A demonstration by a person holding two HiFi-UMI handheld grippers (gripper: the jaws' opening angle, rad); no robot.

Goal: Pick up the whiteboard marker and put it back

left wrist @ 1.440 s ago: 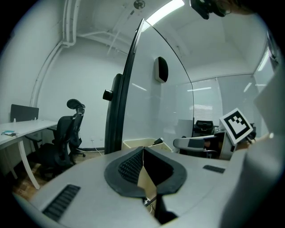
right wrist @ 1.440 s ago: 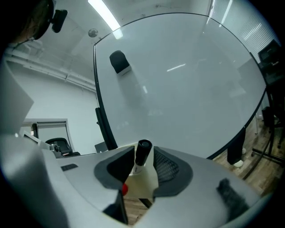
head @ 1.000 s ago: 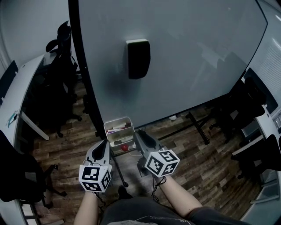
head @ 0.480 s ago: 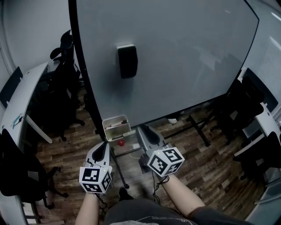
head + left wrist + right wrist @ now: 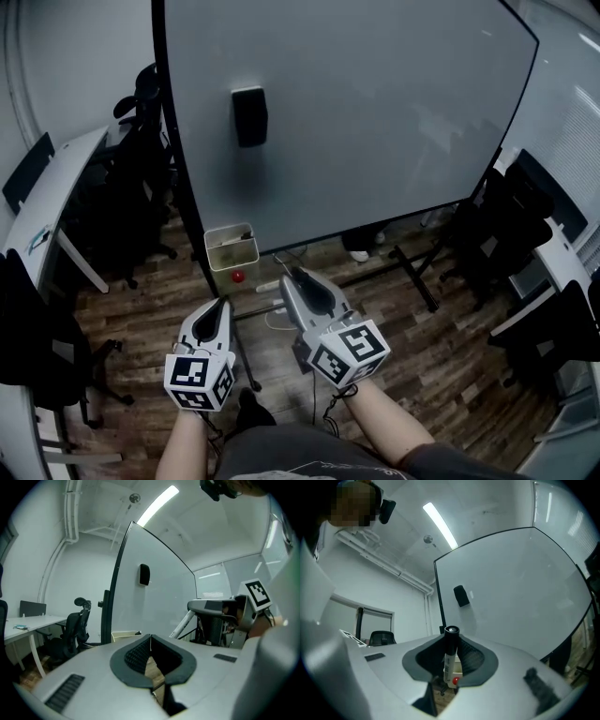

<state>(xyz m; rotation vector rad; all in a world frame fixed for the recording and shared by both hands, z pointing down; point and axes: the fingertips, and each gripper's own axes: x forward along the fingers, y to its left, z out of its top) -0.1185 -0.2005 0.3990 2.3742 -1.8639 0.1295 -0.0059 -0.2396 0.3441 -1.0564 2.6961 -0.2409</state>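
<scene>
Marker (image 5: 450,653) sits clamped in the right gripper's (image 5: 293,277) part-open jaws, left gripper (image 5: 150,644) closed and empty: pickup looks done, next comes carrying it to the tray (image 5: 231,266).

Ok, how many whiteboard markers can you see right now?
1 for certain: the whiteboard marker stands upright, clamped in the right gripper. The tray at the whiteboard's lower corner holds dim shapes, possibly more markers, too small to tell.

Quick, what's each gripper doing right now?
Left gripper: closed, empty.
Right gripper: closed on the whiteboard marker.
</scene>
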